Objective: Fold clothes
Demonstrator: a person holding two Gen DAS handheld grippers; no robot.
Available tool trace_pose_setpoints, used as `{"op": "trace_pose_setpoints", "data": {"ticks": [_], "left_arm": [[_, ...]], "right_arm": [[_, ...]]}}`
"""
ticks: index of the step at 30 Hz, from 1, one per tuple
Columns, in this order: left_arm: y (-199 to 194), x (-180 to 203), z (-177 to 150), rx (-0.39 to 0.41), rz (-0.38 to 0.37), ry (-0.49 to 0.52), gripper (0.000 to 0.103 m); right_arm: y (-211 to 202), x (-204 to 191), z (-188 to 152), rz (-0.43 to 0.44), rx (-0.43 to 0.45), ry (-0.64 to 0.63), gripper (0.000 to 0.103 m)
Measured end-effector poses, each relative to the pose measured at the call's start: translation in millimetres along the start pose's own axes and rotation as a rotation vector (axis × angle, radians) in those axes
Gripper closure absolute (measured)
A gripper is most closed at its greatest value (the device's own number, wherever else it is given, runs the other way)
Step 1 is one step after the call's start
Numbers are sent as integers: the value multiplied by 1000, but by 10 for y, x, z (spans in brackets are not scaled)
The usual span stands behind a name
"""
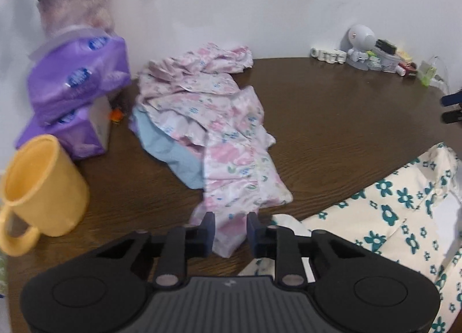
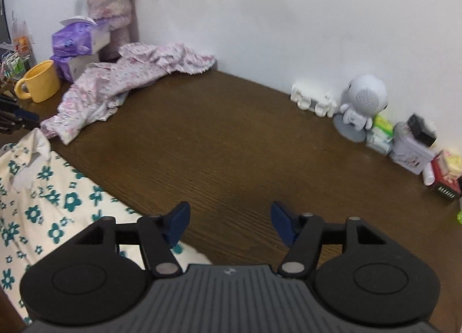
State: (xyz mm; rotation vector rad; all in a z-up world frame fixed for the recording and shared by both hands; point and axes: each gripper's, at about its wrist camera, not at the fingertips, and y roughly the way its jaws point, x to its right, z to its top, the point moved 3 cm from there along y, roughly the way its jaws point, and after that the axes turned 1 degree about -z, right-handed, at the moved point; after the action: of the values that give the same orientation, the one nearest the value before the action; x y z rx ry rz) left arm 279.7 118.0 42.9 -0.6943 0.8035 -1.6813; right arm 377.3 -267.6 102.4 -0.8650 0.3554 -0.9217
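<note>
Yellow plastic marks the far left of my left wrist view: a mug (image 1: 43,185) standing on the brown wooden table (image 1: 332,119), with two purple tissue packs (image 1: 78,84) stacked just behind it and a vase of flowers (image 1: 72,7) against the white wall. Right of these lies a crumpled pink floral garment (image 1: 219,119) with a pale blue piece (image 1: 173,157) showing under its left edge. Its near corner lies between the pads of my left gripper (image 1: 230,230); the jaws are narrowed around that corner, but I cannot tell whether the pads actually press the cloth. Further right, at the table's near edge, spreads a cream garment with teal flowers (image 1: 384,223), the one nearest to me. Along the back wall on the right stands a small white robot figure (image 1: 361,44) among small boxes. In my right wrist view the cream garment (image 2: 43,197) lies at the lower left, its edge beneath my left-hand finger, while my right gripper (image 2: 230,224) hangs over bare wood with its jaws apart and nothing between them.
</note>
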Motion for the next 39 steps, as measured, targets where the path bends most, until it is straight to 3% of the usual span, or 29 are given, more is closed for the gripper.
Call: {"op": "trace_pose_setpoints", "data": {"ticks": [2, 6, 10, 17, 19, 24, 29, 33, 36, 38, 39], "left_arm": [[56, 23, -28, -12, -70, 8, 86], [99, 282, -125, -56, -124, 153, 86], [196, 426, -197, -97, -82, 248, 86], [231, 394, -148, -122, -97, 282, 83], [252, 390, -111, -135, -103, 300, 77], [299, 412, -45, -164, -138, 371, 77], [332, 396, -8, -186, -186, 414, 76], [388, 313, 48, -213, -193, 391, 56], [423, 289, 90, -229, -200, 401, 51], [436, 305, 116, -238, -210, 419, 56], [426, 324, 113, -238, -221, 428, 66]], "right_arm": [[115, 12, -27, 47, -24, -2, 39], [205, -129, -89, 188, -52, -121, 39], [287, -242, -95, 238, -117, -198, 39], [360, -300, -247, 295, -205, -271, 40], [406, -317, -295, 285, -234, -293, 40], [552, -381, -401, 235, -292, -302, 42], [566, -411, -416, 234, -270, -310, 42], [560, -409, -424, 234, -267, -317, 43], [573, -419, -403, 248, -272, -326, 53], [571, -441, -395, 263, -274, -338, 64], [567, -458, -391, 267, -274, -344, 72]]}}
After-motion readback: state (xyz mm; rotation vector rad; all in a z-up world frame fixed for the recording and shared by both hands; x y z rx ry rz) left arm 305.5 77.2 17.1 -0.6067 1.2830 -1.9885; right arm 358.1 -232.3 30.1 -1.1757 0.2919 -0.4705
